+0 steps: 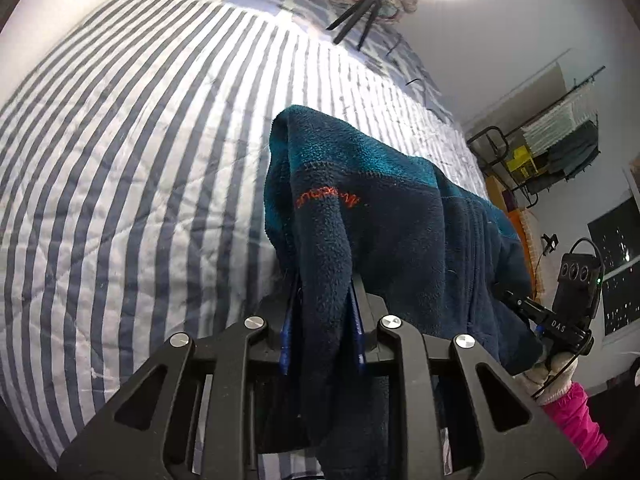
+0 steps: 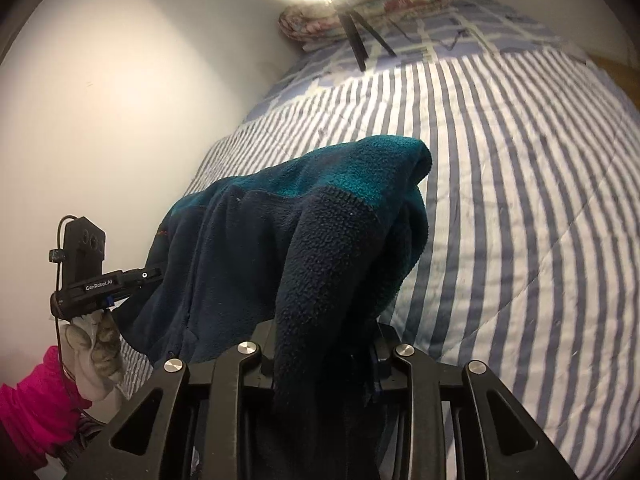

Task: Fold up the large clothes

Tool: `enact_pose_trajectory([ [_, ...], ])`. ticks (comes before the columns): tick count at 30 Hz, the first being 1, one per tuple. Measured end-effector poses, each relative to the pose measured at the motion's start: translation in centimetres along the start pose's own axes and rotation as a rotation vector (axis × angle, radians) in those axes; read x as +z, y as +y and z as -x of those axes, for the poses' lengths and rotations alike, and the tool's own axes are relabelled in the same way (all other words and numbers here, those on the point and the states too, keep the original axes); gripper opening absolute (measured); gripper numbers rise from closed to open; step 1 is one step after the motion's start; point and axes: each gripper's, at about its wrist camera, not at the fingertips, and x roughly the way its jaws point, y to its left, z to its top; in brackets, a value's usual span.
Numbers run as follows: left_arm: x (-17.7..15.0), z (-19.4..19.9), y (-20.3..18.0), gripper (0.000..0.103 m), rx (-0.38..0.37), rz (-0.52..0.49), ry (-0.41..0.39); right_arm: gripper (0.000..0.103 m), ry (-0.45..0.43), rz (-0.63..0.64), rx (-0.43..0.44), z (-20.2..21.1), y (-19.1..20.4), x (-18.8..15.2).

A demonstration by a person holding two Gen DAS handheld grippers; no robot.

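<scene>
A large dark navy and teal fleece jacket [image 1: 400,216] with orange lettering hangs lifted above the striped bed, stretched between both grippers. My left gripper [image 1: 324,304] is shut on one bunched edge of the fleece, which drapes over its fingers. My right gripper [image 2: 324,344] is shut on the other edge of the fleece [image 2: 304,232]. The right gripper also shows in the left wrist view [image 1: 532,312], and the left gripper in the right wrist view [image 2: 132,276]. The fingertips are hidden by cloth.
A blue-and-white striped quilt [image 1: 132,168] covers the bed. A folded floral blanket [image 2: 360,4] and a black tripod [image 1: 360,12] under a ring light sit at the head. A white wall [image 2: 120,100] runs along one side. A rack with clutter [image 1: 552,148] stands beyond the bed.
</scene>
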Motion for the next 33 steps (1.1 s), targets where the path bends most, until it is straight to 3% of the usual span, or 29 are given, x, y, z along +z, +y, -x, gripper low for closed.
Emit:
enact_pose_trajectory([
  [9,3.7,-2.2,-5.4,0.02,-0.058,-0.083,-0.037,0.03,-0.093,-0.005,-0.055,3.5,-4.3,2.4],
  [13,6.0,-4.7,-8.4,0.02,-0.093,-0.122,-0.044,0.03,-0.12,-0.002,-0.119,4.8,-7.2,5.0],
  [22,11.3,-12.3,-15.4,0.02,-0.135,-0.203,-0.062,0.03,-0.177,0.055,-0.257,6.9,-13.0,11.7],
  [33,17.2,-22.7,-22.5,0.02,-0.156,-0.236,-0.089,0.029,-0.263,0.043,-0.418,5.6,-21.5,19.9],
])
